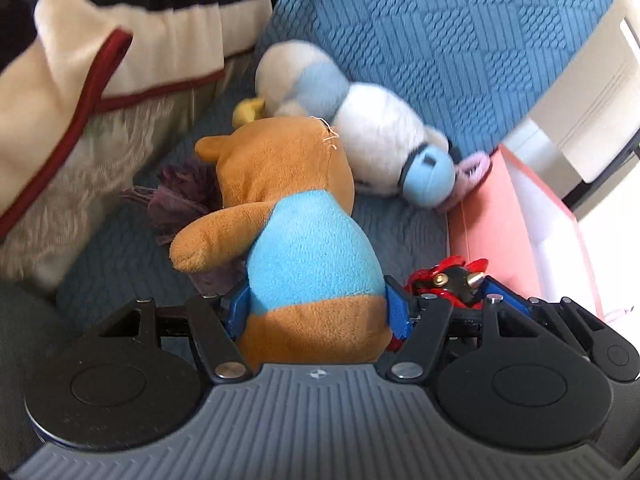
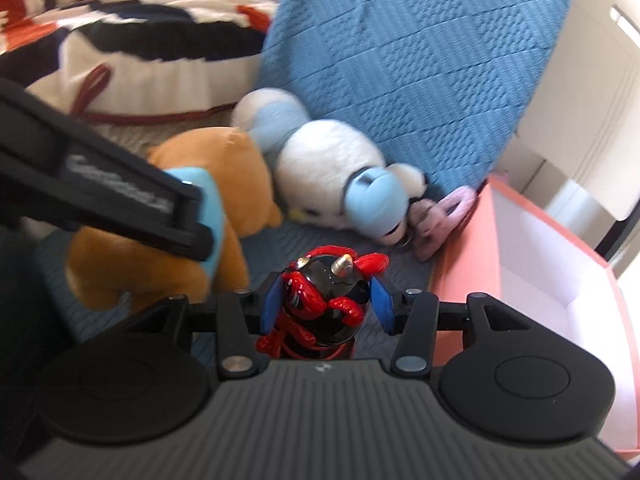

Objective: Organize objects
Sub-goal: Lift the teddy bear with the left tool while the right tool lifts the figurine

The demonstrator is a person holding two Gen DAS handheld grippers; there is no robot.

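Left gripper [image 1: 320, 308] is clamping the plush bear [image 1: 296, 216], right gripper [image 2: 326, 304] is bracketing the red-and-black figurine [image 2: 320, 300], contact unclear; both should be travelling level toward the pink box [image 2: 520, 264].

Right hand-held gripper [image 2: 326, 306] straddles a red-black figurine [image 2: 320, 304] — pink box [image 2: 460, 264] beside it

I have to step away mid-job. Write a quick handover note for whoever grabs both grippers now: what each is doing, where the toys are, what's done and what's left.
Left gripper: closed around the orange bear plush at its blue-shirted waist.
Right gripper: blue pads on both sides of the red and black figure; contact looks close, a firm grip is not certain.
White and blue plush lies on the blue sofa seat, a small pink plush beside it.
Pink box, at the right, looks empty in the visible part.
Done: nothing is in the box yet.
Left: probably put all the toys in the box.
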